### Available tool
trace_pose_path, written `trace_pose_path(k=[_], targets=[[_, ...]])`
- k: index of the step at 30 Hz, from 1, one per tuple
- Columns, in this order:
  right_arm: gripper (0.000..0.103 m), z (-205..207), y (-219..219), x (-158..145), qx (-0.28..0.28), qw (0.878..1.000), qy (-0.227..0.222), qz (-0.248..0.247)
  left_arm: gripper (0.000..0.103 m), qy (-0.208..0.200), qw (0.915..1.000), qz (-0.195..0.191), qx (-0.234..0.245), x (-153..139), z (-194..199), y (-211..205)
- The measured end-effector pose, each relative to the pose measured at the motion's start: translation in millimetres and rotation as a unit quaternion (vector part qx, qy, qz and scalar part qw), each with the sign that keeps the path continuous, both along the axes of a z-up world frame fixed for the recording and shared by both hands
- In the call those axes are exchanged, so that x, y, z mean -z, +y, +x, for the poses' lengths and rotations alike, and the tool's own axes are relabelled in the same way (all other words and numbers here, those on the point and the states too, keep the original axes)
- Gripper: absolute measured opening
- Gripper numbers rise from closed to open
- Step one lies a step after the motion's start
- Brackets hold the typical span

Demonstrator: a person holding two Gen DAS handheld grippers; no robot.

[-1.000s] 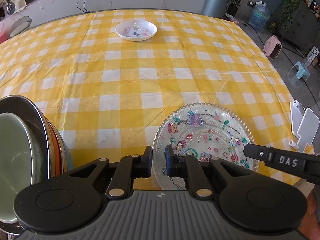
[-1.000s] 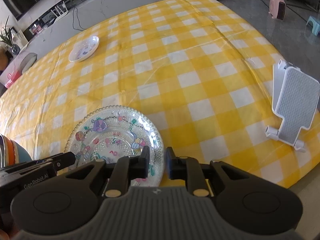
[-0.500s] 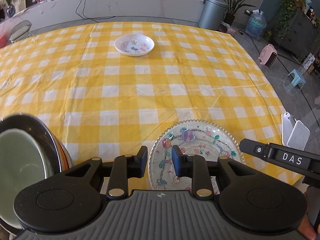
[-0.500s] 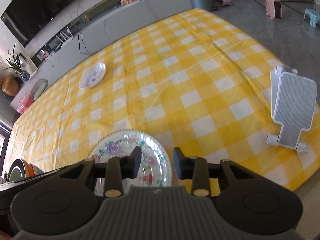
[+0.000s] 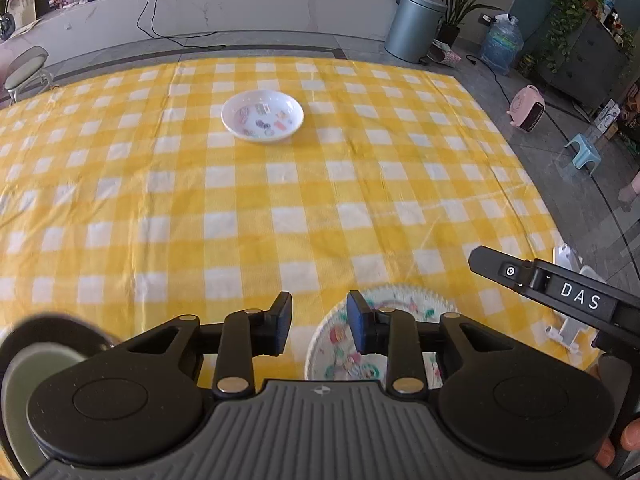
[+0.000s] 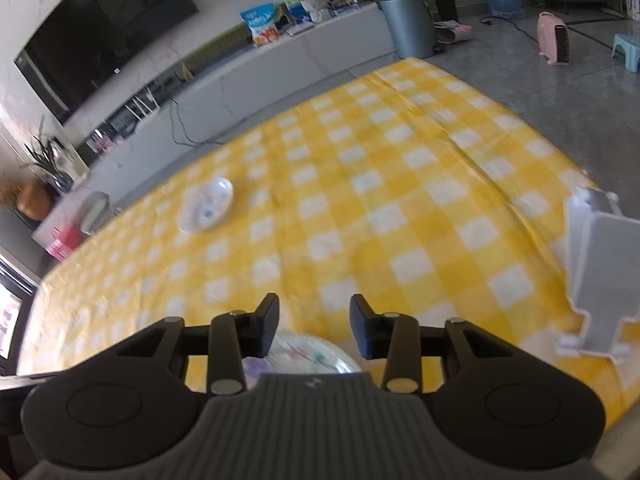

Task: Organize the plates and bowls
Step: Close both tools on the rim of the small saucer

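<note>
A tabletop [image 5: 320, 208] covered in yellow-and-white check is seen from the left wrist. The left gripper [image 5: 319, 326] is empty, its fingers opening above the clear embossed cartoon-print plate [image 5: 404, 300], which lies flat at the near edge; a white decorated bowl [image 5: 262, 117] sits far off, seemingly awaiting collection. From the right wrist, the right gripper [image 6: 314, 330] is likewise opening and empty over that plate [image 6: 298, 354].

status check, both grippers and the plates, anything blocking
Left gripper and right gripper both opening, nothing between the fingers. Patterned glass plate flat on the cloth below them, white bowl at far side. Nothing in the way.
</note>
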State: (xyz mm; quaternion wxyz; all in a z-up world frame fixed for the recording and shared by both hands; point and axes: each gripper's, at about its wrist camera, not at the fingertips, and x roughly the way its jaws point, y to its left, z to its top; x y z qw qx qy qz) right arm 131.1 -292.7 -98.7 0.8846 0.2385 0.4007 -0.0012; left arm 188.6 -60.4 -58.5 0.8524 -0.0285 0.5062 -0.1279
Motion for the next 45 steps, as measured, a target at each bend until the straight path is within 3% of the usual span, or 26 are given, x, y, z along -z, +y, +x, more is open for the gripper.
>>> trace_pose_path(k=[6, 12, 18, 22, 27, 35, 45], targets=[[0.043, 31.9, 15.2, -7.7, -0.013, 1.000, -0.017, 0.001, 0.047, -0.018, 0.9998, 0.004, 0.010, -19.4, 27.4, 6.9], [0.043, 62.3, 26.7, -9.5, -0.020, 0.999, -0.030, 0.019, 0.048, -0.014, 0.9995, -0.020, 0.017, -28.9, 63.7, 23.6], [0.043, 96.5, 32.5, 3.0, -0.022, 0.998, -0.035, 0.051, 0.048, -0.024, 0.9995, -0.005, 0.020, -29.6, 99.7, 42.6], [0.043, 123.1, 40.3, 17.0, -0.028, 0.997, -0.020, 0.065, 0.048, -0.029, 0.9995, 0.006, 0.015, -17.4, 126.4, 52.5], [0.040, 158.5, 53.0, 29.6, -0.040, 0.997, -0.004, 0.059, 0.048, -0.004, 0.9999, -0.013, 0.006, 6.9, 161.1, 58.5], [0.035, 203.2, 64.6, 47.6, -0.047, 0.996, 0.009, 0.071, 0.048, 0.019, 0.9997, 0.006, -0.012, 41.0, 204.7, 58.5], [0.028, 223.3, 63.5, 69.5, -0.048, 0.993, 0.015, 0.108, 0.031, 0.028, 0.9992, -0.012, -0.025, 64.0, 231.0, 66.1]])
